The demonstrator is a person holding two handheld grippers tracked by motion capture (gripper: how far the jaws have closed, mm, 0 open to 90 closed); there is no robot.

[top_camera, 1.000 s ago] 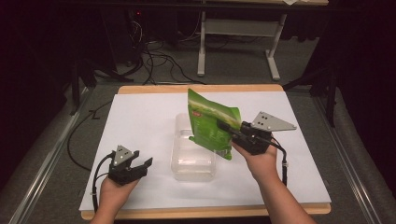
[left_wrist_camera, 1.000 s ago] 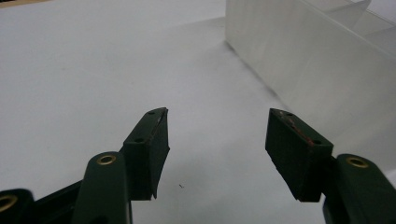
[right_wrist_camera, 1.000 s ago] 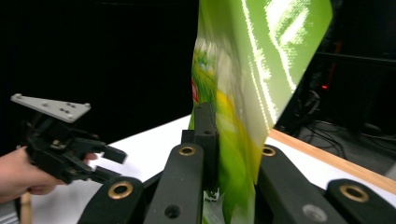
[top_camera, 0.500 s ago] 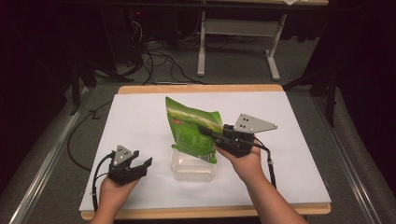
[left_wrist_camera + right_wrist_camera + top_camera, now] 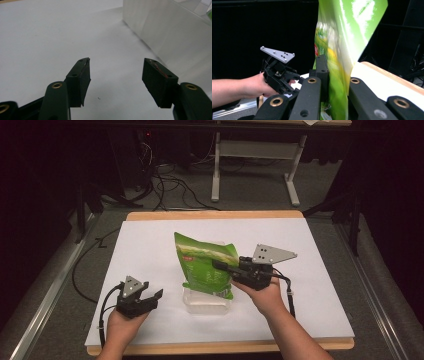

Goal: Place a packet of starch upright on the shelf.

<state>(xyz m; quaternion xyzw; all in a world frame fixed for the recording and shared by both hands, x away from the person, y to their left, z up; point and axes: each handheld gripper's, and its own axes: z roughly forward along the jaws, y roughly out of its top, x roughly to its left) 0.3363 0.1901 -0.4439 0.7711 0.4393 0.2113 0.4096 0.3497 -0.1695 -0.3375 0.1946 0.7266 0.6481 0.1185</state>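
Green snack bag [image 5: 207, 265], clamped at its right edge between the closed jaws of the right gripper [image 5: 223, 267], held upright and slightly tilted over the clear plastic container [image 5: 206, 301]. Seen along the right gripper's own jaws [image 5: 334, 82] as a thin glossy film pinched flat, rising well above the pads. Lower edge of the bag apparently at or just inside the container's rim, though hard to tell from above. Left gripper [image 5: 151, 296] resting near the front left of the white table [image 5: 320, 270], jaws apart and holding nothing [image 5: 116, 72], just beside the container wall [image 5: 172, 32] but not touching it. Judged risks from here: a slippery film sliding out of a one-edge pinch; a bag wider and taller than the container catching on the rim and folding rather than dropping in; a light, unheld container skidding or tipping under a sideways push from the bag; crushed contents from forcing it down. Steadying with the idle left gripper probably wise.
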